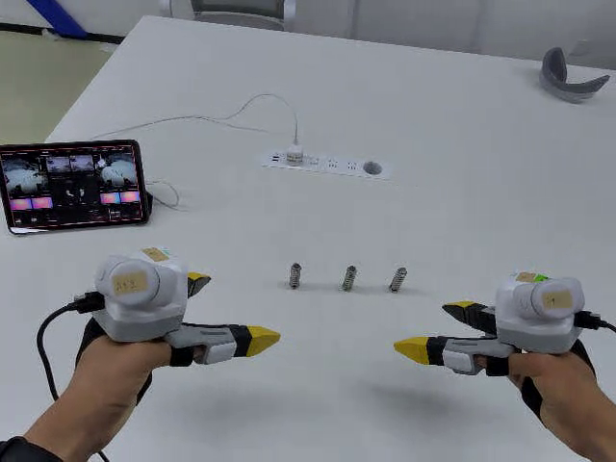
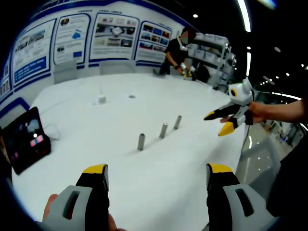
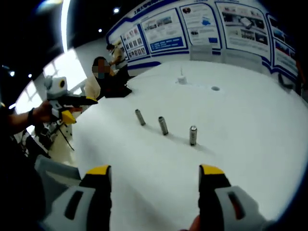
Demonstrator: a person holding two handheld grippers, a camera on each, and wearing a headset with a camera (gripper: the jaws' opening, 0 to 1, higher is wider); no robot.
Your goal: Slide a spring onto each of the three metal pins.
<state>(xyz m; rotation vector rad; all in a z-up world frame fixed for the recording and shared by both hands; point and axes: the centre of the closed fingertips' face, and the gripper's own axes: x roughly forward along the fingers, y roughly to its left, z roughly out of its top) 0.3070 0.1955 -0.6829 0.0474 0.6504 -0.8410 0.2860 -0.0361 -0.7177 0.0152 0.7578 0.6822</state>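
Head view: how are the fingers of the left gripper (image 1: 231,310) found?

They are spread wide and released. Nothing is held between the yellow tips, and the same gap is seen from the left gripper view.

And the right gripper (image 1: 433,327)?

Its fingers are likewise parted and empty. They are pointed towards the left gripper's fingers and kept well apart from them, above the white table (image 1: 462,144).

Where are the three pins (image 1: 349,278) placed?

They are stood in a row on the table, between the two sets of fingertips and a little beyond them. They are touched by neither gripper. In the head view, coiled springs (image 1: 397,279) are seen around them, one to each pin. In the two gripper views the pins are shown ahead of each gripper's own fingers, but the coils are too blurred there to be made out.

What else is laid around the fingers?

A lit tablet (image 1: 75,185) is propped beyond the left gripper's fingers. Further past the pins a power strip (image 1: 327,165) is set, with a white plug (image 1: 295,154) in it and a thin cable (image 1: 192,120) led off towards the tablet. A grey curved piece (image 1: 573,82) is left far beyond the right gripper's fingers
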